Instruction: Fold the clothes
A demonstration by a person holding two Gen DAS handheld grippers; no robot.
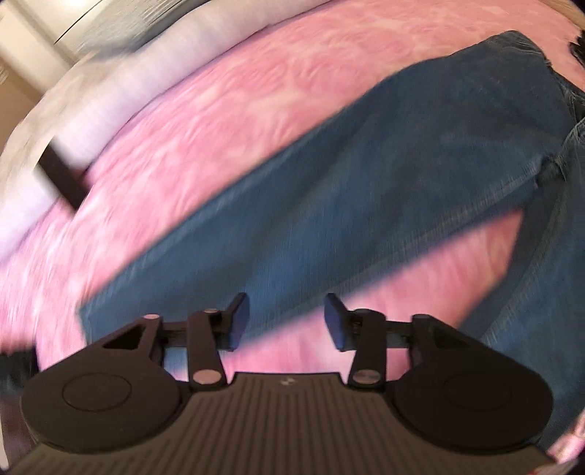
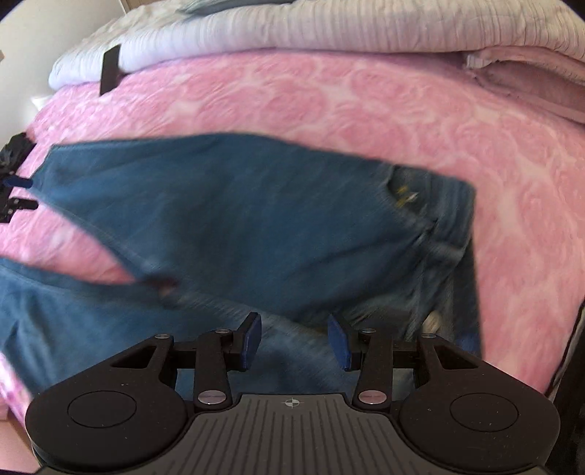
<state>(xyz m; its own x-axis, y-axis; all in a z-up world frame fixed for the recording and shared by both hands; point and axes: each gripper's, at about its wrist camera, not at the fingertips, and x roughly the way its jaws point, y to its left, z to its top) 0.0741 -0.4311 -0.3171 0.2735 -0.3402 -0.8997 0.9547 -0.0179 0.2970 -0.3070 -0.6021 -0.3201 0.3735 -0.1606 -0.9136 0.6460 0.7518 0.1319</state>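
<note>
A pair of blue jeans [image 1: 365,175] lies spread on a pink bedspread [image 1: 204,120], its two legs splayed apart. In the left wrist view one leg runs from upper right to lower left, and my left gripper [image 1: 287,321] stands open over that leg's lower edge with nothing between its blue pads. In the right wrist view the jeans [image 2: 237,219] show their waistband [image 2: 449,215] at the right. My right gripper [image 2: 294,341] stands open over the denim below the waist, holding nothing. The left gripper [image 2: 14,193] shows at the far left, by the leg's end.
A folded pale lilac blanket [image 2: 329,33] lies along the far side of the pink bedspread [image 2: 329,109]. A black tag or strap [image 2: 109,69] sticks out at its edge, also seen as a black strap [image 1: 62,175] in the left wrist view. The bed's edge [image 2: 563,347] drops off at right.
</note>
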